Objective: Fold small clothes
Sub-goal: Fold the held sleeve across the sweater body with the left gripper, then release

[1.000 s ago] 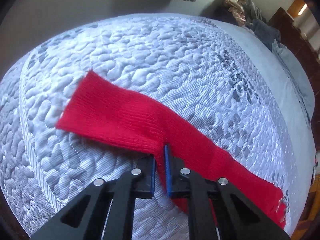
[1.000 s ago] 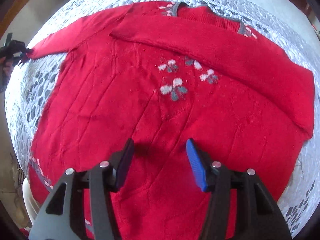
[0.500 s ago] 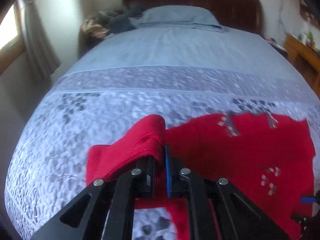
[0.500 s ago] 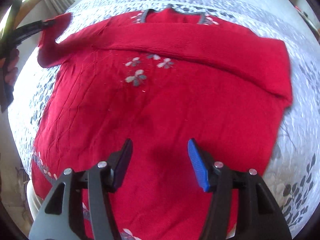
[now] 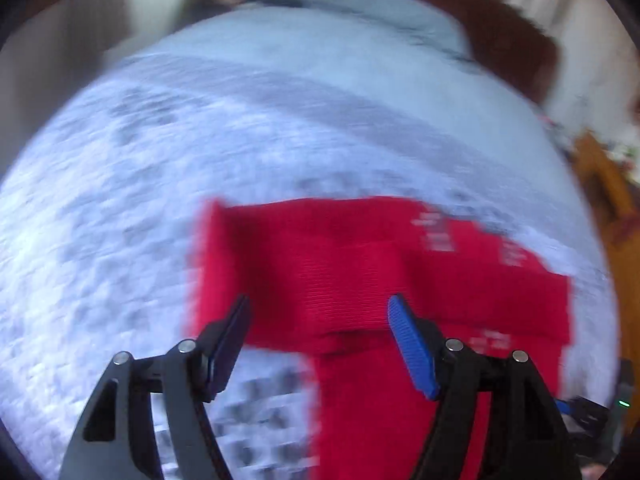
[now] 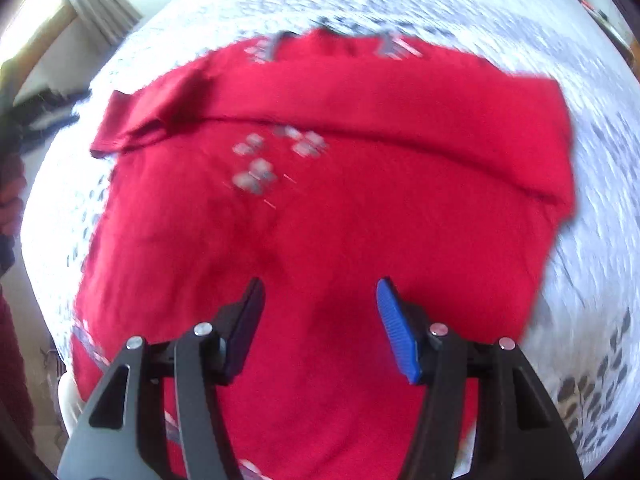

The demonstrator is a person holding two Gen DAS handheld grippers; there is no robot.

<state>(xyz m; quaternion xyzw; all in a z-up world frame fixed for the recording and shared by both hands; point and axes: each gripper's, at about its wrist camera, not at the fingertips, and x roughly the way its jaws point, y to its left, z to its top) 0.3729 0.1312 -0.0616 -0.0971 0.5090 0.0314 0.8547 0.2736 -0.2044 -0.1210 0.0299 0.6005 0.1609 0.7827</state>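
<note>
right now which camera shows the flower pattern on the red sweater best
The right wrist view: the whole red sweater lies spread on the quilted bedspread, its flower pattern visible mid-chest, though motion-blurred. The left wrist view catches only the sweater's folded sleeve side, with a few pale smears of trim.

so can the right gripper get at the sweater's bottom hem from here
Probably yes. The right gripper hangs open over the sweater, nothing lies between its fingers and the cloth, and the hem runs near it on the bed. Blur hides the exact edge.
</note>
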